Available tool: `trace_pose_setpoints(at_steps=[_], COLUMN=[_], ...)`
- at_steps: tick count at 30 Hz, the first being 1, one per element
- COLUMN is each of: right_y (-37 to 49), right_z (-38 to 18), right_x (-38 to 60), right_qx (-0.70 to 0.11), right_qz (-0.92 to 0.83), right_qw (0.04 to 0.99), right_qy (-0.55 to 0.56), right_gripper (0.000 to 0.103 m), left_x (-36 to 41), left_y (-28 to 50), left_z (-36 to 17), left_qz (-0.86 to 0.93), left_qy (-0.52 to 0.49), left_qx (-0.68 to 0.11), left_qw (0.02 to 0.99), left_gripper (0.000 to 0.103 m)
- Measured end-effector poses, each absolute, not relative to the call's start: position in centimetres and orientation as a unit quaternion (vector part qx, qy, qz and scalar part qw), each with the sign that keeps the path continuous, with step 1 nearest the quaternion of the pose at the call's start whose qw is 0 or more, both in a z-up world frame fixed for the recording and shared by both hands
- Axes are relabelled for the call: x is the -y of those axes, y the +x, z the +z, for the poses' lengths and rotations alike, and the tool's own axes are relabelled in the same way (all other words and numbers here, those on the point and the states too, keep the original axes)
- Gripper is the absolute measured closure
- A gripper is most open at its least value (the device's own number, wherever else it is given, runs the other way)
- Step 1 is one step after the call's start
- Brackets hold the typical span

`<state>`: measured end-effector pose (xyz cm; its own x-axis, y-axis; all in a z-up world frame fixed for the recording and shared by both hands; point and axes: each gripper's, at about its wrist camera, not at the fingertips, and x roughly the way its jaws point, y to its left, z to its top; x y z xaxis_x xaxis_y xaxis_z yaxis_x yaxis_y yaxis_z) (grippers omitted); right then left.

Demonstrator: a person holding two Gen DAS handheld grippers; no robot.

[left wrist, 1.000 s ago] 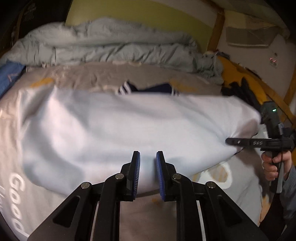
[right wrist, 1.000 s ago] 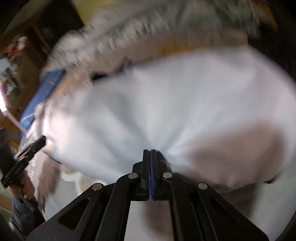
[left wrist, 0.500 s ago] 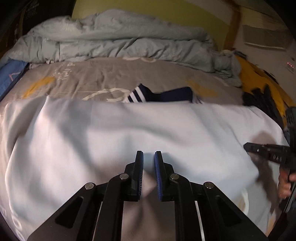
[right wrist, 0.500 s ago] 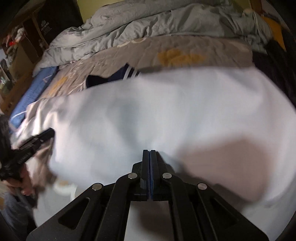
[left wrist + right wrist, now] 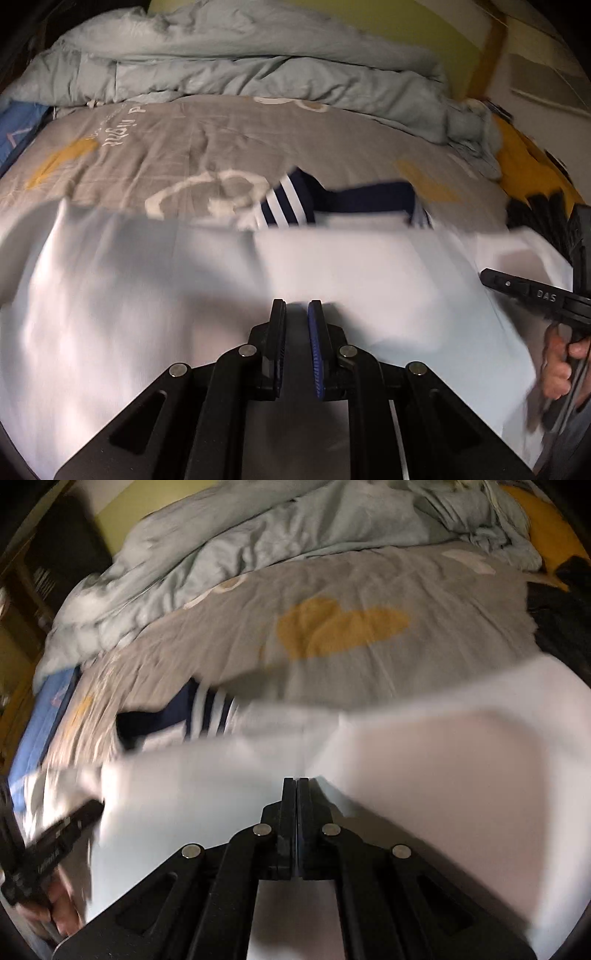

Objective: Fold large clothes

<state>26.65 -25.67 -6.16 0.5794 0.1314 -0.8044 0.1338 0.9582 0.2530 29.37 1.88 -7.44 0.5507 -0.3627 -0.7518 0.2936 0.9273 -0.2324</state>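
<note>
White garment (image 5: 184, 314) spread over the bed (image 5: 221, 147), its navy collar at the far edge. Right gripper (image 5: 297, 786): jaws fully closed, pinching the near hem. Left gripper (image 5: 296, 314): jaws slightly apart, cloth between; grip uncertain. Carry both corners level toward the collar, keeping the hem taut.

A shirt (image 5: 184, 314) lies spread across the near part of the bed (image 5: 221, 147). Just behind its far edge lies a striped garment (image 5: 354, 203), partly under it. Behind that, a duvet (image 5: 221, 66) is heaped along the far side of the bed. The left claw (image 5: 296, 317) sits over the shirt's near middle, the right claw (image 5: 297, 794) to its right, over the same shirt.
</note>
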Motion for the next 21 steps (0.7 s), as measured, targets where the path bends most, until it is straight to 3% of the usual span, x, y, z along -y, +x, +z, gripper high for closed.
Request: trace_pose_setpoints(at_steps=[6,9,17,18,20,21], right_y=[19.0,15.7,10.7,10.2,9.4,9.1], right_z=[-5.7,-6.9,-5.5,-5.0,-4.1,-3.7], right_x=[24.1,25.3,26.4,26.7,27.4,27.8], right_qx=[-0.472,-0.492,-0.444,-0.429,-0.401,-0.389], right_qz=[0.024,0.054,0.038,0.024,-0.007,-0.022], right_qw=[0.874,0.85,0.869,0.877,0.893,0.899], right_qy=[0.114,0.179,0.216,0.215,0.205,0.201], right_gripper=[0.103,0.103,0.099,0.096,0.069,0.061], left_x=[-2.7,-3.6,-4.8,-4.9,-5.0,-5.0], left_y=[22.8,20.1,16.7,16.8,16.8,16.9], left_z=[-7.5,-7.8,-8.4,-8.6,-8.7,-8.7], left_qz=[-0.201,-0.207,-0.214,-0.213,-0.213,-0.212], left_qy=[-0.012,-0.029,-0.04,-0.044,-0.05,-0.051], left_qx=[-0.422,-0.419,-0.397,-0.397,-0.397,-0.397], left_qw=[0.884,0.884,0.892,0.892,0.891,0.892], left_gripper=[0.088,0.088,0.087,0.087,0.087,0.087])
